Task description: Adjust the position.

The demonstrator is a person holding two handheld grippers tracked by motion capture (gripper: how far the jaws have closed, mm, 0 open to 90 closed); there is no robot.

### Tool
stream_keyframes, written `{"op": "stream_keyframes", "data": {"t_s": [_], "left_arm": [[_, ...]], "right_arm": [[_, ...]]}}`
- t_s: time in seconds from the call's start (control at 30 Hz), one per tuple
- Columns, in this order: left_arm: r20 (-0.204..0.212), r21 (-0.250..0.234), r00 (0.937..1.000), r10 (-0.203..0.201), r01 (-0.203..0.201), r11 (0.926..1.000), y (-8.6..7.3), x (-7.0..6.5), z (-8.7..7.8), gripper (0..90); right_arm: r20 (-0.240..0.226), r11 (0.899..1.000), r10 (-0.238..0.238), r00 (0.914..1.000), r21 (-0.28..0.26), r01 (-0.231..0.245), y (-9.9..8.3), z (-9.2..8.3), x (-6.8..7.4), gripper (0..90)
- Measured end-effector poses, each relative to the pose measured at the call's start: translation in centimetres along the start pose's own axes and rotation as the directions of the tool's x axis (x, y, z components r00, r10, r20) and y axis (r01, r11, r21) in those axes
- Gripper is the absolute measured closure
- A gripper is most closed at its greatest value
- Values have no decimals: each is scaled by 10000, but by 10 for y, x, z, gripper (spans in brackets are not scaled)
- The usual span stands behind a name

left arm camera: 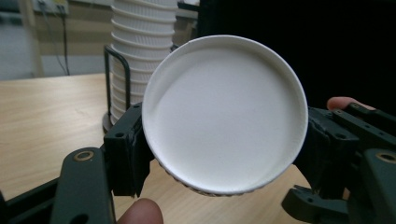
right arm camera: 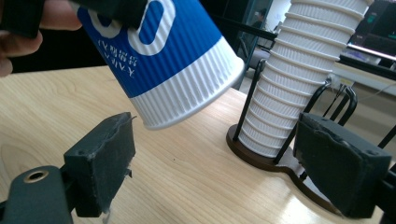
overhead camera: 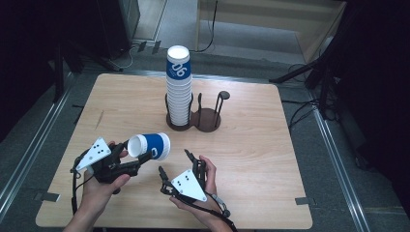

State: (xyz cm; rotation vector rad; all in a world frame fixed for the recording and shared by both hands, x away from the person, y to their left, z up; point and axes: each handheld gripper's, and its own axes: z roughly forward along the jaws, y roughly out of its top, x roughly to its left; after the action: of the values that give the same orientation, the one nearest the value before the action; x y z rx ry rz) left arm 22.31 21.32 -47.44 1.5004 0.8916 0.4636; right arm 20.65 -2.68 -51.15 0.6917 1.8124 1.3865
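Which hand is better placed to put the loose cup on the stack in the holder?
Left: its claw is shut on the cup. The right claw is open with nothing in it, beside the cup.

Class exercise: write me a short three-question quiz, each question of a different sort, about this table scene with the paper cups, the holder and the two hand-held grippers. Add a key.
1. True or false: the left gripper holds the blue-and-white cup lying on its side, clear of the table.
2. Multiple choice: the stack of cups stands in A) the left ring of the dark holder, B) its right ring, C) on the bare table.
3. Fill in: the right gripper has its jaws ____ with nothing between them.

Key: 1 true; 2 A; 3 open.
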Motion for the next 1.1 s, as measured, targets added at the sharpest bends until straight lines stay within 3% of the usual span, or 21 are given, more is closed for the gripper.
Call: {"op": "stream_keyframes", "data": {"t_s": [0.13, 0.27, 0.33, 0.43, 0.5, 0.6, 0.73, 0.77, 0.83, 0.97, 1.03, 1.07, 1.1], "left_arm": [[-147, -650, 9999, -84, 75, 9979, -3, 2, 0, 290], [-223, -845, 9996, -179, 160, 9963, -6, 7, 1, 289], [-332, -951, 9992, -226, 194, 9953, -8, 8, 1, 289], [-459, -1052, 9988, -193, 144, 9943, -9, 8, 2, 289], [-467, -1087, 9987, -185, 133, 9940, -10, 8, 2, 289], [-455, -1202, 9987, -219, 163, 9926, -11, 7, 4, 289], [-464, -1341, 9987, -189, 125, 9909, -13, 6, 5, 289], [-472, -1337, 9987, -179, 114, 9910, -14, 6, 5, 288], [-445, -1383, 9988, -203, 140, 9903, -14, 6, 6, 288], [-450, -1401, 9989, -99, 35, 9901, -16, 4, 8, 288], [-408, -1402, 9991, -81, 24, 9901, -18, 3, 9, 288], [-400, -1423, 9992, -90, 32, 9898, -18, 2, 10, 287], [-370, -1435, 9993, -103, 49, 9896, -19, 2, 10, 287]], "right_arm": [[-102, 9968, 775, 9969, 192, -773, 3, -1, -3, 153], [0, 9857, 1614, 9869, 485, -1612, 7, -2, -7, 190], [101, 9770, 2007, 9796, 710, -2009, 9, -2, -9, 182], [359, 9532, 2798, 9594, 1086, -2821, 12, -2, -12, 119], [985, 9363, 3220, 9416, 1144, -3321, 14, -3, -13, 99], [1165, 9029, 4018, 9083, 1153, -4142, 18, -2, -17, 92], [1155, 8797, 4542, 8834, 984, -4652, 23, 0, -17, 81], [1125, 8651, 4815, 8692, 980, -4919, 25, 0, -17, 74], [923, 8472, 5145, 8525, 989, -5220, 25, 2, -18, 37], [990, 7976, 5898, 8014, 835, -5973, 29, 4, -20, 32], [993, 7653, 6318, 7688, 776, -6389, 31, 5, -19, 32], [996, 7592, 6393, 7625, 751, -6465, 32, 6, -20, 32], [1024, 7466, 6539, 7496, 726, -6613, 33, 7, -19, 32]]}}
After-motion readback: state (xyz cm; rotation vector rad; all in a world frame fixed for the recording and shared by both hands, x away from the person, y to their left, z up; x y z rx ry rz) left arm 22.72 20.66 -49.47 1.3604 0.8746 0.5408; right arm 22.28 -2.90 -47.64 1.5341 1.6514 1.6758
